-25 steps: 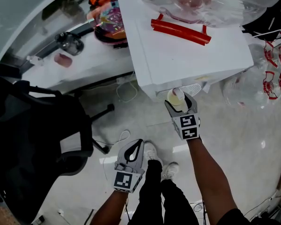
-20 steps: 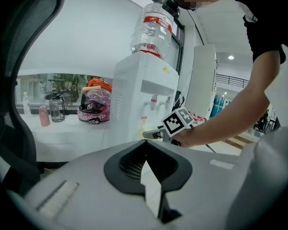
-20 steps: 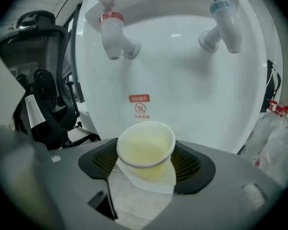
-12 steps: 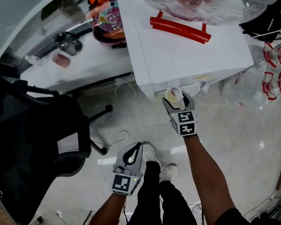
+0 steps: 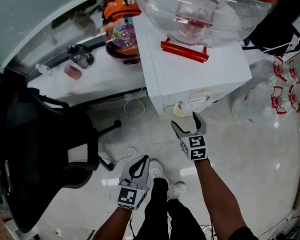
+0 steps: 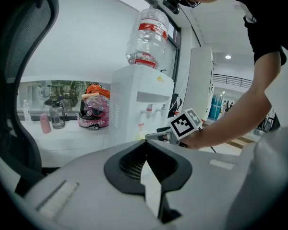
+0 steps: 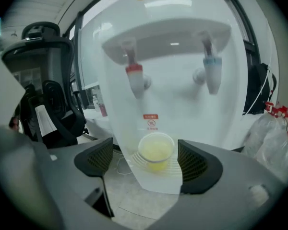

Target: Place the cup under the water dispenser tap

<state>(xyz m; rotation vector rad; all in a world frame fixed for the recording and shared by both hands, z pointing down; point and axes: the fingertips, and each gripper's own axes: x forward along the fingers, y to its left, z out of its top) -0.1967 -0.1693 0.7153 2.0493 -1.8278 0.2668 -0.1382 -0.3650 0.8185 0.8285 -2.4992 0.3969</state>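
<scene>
head view looks steeply down onto the water dispenser (image 5: 200, 81) top and the floor (image 5: 250, 149). left gripper view sits low, well back, facing the dispenser's front. right gripper view faces its taps (image 7: 134, 78) from close. all three share the dispenser.

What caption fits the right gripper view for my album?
Yellow cup rests on the drip tray beneath the dispenser taps as the right gripper opens, jaws clear of it.

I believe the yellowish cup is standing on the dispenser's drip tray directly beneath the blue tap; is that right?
Not quite: the cup stands on the drip tray beneath the red tap, not the blue tap, as the right gripper view shows.
</scene>
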